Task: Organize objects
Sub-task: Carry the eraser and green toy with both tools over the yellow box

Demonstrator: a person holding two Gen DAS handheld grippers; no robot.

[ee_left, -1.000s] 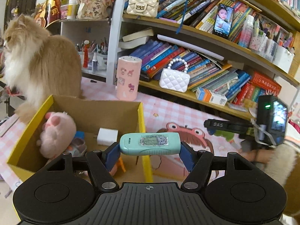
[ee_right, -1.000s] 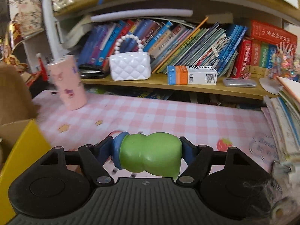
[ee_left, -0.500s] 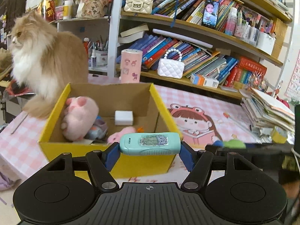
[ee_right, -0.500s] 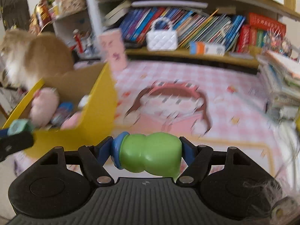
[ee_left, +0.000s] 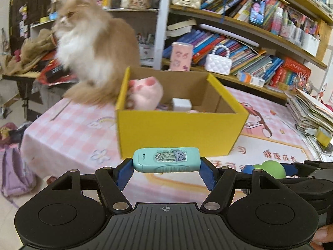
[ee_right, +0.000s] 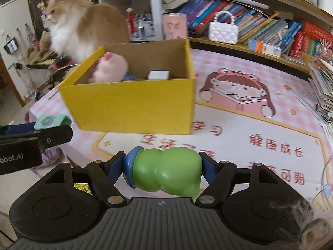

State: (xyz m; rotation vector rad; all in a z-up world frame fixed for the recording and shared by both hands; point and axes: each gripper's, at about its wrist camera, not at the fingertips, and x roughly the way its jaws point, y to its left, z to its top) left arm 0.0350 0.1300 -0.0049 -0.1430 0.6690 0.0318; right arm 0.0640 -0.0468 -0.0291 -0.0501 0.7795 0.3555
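My left gripper [ee_left: 166, 163] is shut on a teal oblong device with a cactus sticker [ee_left: 166, 160], held crosswise between the blue pads. My right gripper [ee_right: 164, 171] is shut on a green gourd-shaped toy with a blue end [ee_right: 166, 174]. Both hover short of a yellow cardboard box [ee_left: 179, 131] [ee_right: 133, 104] on the pink checked table. Inside the box lie a pink plush paw [ee_left: 145, 92] [ee_right: 110, 68] and a small white block [ee_left: 181, 104] [ee_right: 158, 75]. The right gripper's green toy [ee_left: 272, 168] shows at the right edge of the left wrist view; the teal device [ee_right: 52, 120] shows at left in the right wrist view.
A fluffy orange-and-white cat [ee_left: 91, 48] [ee_right: 83, 27] sits on the table behind the box's left side. A pink canister [ee_left: 180, 56], white quilted handbag [ee_left: 218, 63] and crowded bookshelves [ee_left: 249, 48] stand behind. Stacked books [ee_left: 312, 112] line the right edge. A purple backpack [ee_left: 12, 170] lies on the floor.
Both grippers have drawn back from the box toward the table's near edge, so the whole box now lies ahead of them. Each still holds its object. The cat has turned its head.
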